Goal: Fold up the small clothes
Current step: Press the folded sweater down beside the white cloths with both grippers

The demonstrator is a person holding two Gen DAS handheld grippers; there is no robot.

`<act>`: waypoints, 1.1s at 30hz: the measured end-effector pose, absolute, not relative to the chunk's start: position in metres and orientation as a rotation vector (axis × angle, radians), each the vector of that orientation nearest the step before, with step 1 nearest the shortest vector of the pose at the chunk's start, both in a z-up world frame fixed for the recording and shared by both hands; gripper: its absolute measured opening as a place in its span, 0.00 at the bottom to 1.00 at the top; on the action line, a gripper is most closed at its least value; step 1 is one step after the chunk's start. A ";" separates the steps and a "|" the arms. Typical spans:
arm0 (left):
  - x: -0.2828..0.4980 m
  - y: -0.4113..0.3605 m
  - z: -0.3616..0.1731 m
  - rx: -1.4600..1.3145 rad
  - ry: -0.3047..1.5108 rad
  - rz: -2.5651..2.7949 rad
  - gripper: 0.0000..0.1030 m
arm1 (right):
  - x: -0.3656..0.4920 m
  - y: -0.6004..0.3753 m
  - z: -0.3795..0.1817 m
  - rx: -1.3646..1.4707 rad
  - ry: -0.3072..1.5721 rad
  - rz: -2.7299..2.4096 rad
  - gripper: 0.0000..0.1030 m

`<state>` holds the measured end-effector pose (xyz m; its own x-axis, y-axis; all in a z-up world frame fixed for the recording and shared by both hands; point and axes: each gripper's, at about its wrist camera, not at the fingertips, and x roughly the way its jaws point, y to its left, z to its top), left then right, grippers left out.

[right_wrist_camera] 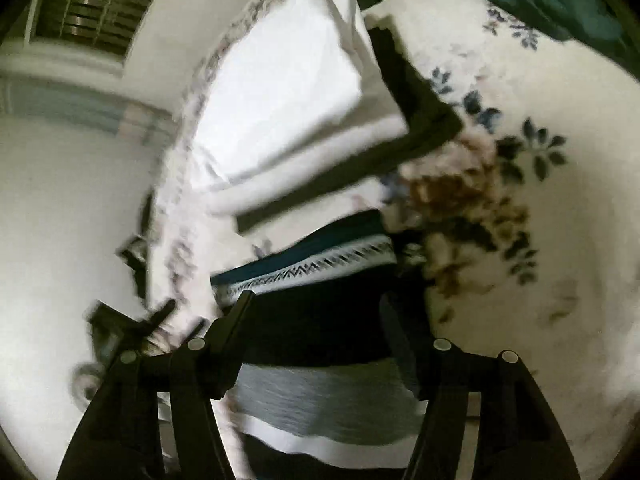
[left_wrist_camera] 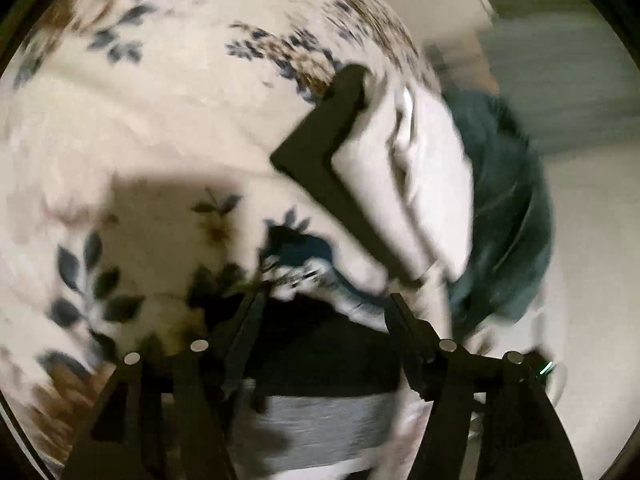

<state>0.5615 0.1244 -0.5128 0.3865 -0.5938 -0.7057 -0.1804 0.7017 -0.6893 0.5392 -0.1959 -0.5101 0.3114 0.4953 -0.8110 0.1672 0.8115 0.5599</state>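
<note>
On the floral bedspread (left_wrist_camera: 140, 128), both grippers' fingers (left_wrist_camera: 248, 320) (right_wrist_camera: 236, 316) spread — striped garment (right_wrist_camera: 312, 268) between.

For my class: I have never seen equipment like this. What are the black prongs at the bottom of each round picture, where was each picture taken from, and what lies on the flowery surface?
Each picture comes from a fisheye camera on a hand-held gripper, looking along its two black fingers. One shows the left gripper, the other the right gripper; both have their jaws spread apart.

Both point at a floral bedcover. On it lies a stack of folded clothes, white over black, with a dark teal garment beside it. A dark patterned garment sits close to the fingers in both views. The pictures are blurred, so I cannot tell whether either gripper holds it.
</note>
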 end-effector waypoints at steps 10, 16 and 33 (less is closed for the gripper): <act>0.592 0.084 -0.559 -0.545 1.266 -0.288 0.15 | 0.566 -0.187 -0.573 0.629 1.312 0.152 0.07; 0.578 0.096 -0.538 -0.550 1.321 -0.333 0.56 | 0.562 -0.189 -0.574 0.667 1.417 0.212 0.30; 0.323 0.084 -0.577 -1.121 1.144 -0.081 0.80 | 0.496 -0.250 -0.600 0.711 1.519 0.405 1.00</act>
